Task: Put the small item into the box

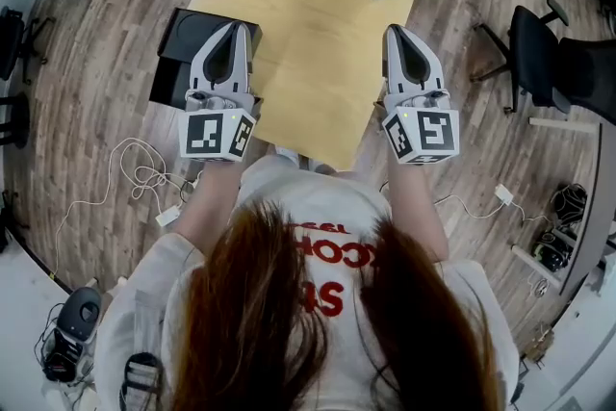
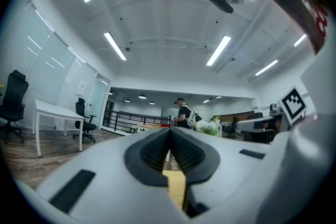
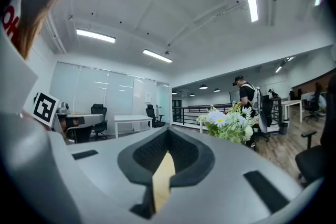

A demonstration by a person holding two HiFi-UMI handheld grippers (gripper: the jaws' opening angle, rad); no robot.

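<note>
Over the table (image 1: 308, 43), the left gripper (image 1: 234, 28) and right gripper (image 1: 396, 32) are held with jaws pressed together, apparently empty; a box (image 1: 183, 26) is seen at the table's left edge.

red lettering on shirt (image 1: 322, 250), half under hair, only "coh" legible, square marker on left cube (image 1: 217, 134), right cube (image 1: 423, 134)

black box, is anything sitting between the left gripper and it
Nothing visible does. In the head view the left gripper, shut and empty, overlaps the black box at the left edge of the table. No small item shows in any view.
</note>
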